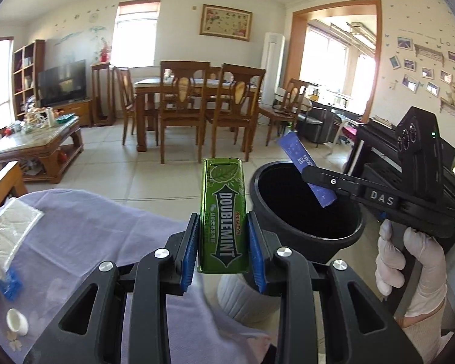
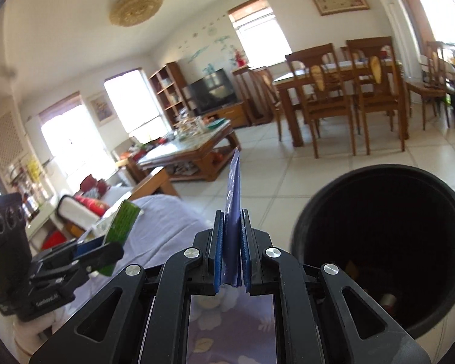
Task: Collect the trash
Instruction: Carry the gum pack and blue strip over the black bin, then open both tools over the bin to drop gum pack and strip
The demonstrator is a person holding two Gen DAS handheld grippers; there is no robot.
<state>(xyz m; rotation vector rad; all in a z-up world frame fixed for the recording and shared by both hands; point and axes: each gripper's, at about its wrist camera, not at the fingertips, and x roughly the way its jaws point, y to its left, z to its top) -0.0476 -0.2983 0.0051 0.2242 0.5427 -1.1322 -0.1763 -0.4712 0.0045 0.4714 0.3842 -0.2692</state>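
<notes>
left gripper [image 1: 224, 236]: its blue pads are clamped on the lower sides of a green doublemint gum tin [image 1: 223, 215], which stands upright between them, jaws only as wide as the tin. right gripper [image 2: 231, 251]: jaws nearly together, pinching the bottom of a thin blue sachet [image 2: 234, 188] that sticks straight up from the pads. a gloved hand [image 1: 409, 267] carries the right gripper's handle.

just beside both grippers is a black trash bin [image 1: 306, 209] with a round, open mouth. in the left wrist view the right gripper's tips and the sachet hang over the bin's opening, with the sachet's lower end inside the rim line. the tin is just left of the bin's rim, not over it. some scraps lie at the bottom of the bin in the right wrist view.

under the grippers is a lilac floral cloth [image 1: 91, 227], with a white tissue packet [image 1: 6, 239] and a small white cap [image 1: 16, 321] left on it.

the step in hand looks like dropping off: both pieces are gripped and brought to the bin. next, the right jaws need to part so the sachet falls in; the tin must first go rightward over the opening before release.
</notes>
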